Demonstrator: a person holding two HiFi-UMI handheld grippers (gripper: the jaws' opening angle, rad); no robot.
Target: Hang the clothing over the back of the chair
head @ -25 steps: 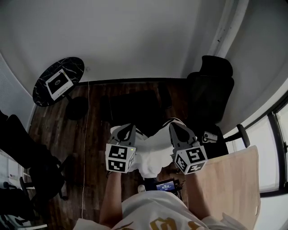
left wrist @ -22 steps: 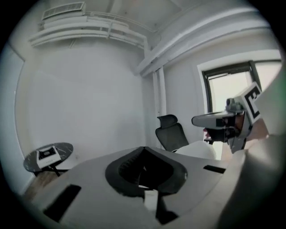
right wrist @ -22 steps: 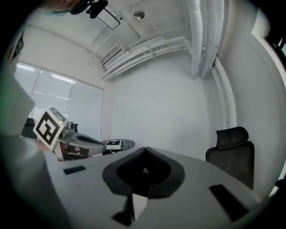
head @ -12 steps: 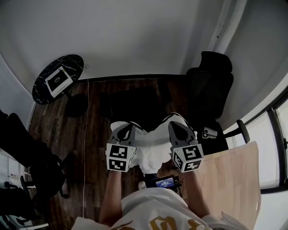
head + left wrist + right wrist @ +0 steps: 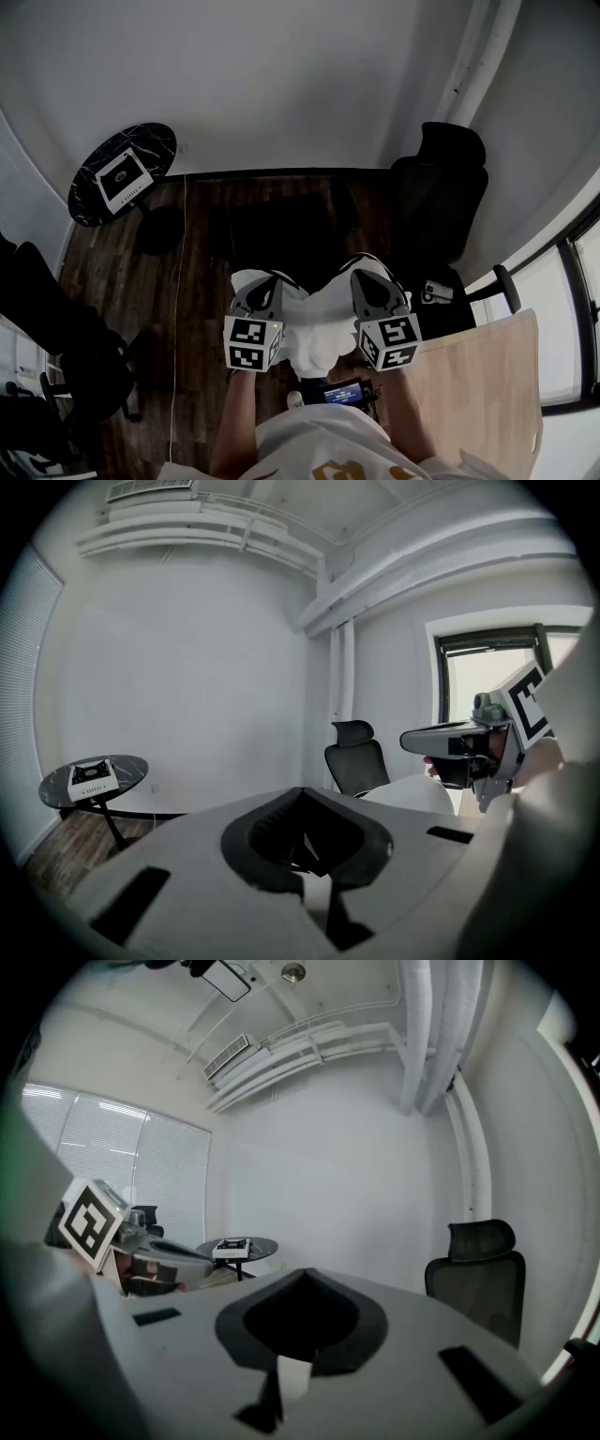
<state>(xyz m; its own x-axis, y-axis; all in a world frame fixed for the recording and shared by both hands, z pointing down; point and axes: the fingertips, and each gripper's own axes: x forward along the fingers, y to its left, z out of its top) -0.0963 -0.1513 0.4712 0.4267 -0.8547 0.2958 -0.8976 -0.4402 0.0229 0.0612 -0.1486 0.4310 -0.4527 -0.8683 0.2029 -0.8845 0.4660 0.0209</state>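
Head view: left tool [image 5: 263,292] and right tool [image 5: 375,291] are level with each other. The white clothing [image 5: 314,330] is strung between them and sags in the middle. The black office chair [image 5: 437,202] is ahead and to the right. The clothing is near the chair but apart from it, not yet over its back. A round table [image 5: 122,173] is well left of the chair, and a wooden table [image 5: 487,375] sits on the chair's near side.

Left gripper view: jaws together, with a pale strip of the clothing pinched in the slot. The chair is across the room, right of centre.

Right gripper view: jaws likewise clamped on a pale strip. The chair is at the right.

Risks: both grips look like thin edge pinches, so a snag on the headrest could pull the cloth free. Lowering short of the chair's back would probably let the sagging middle slide to the floor. Bumping the chair may turn it away.
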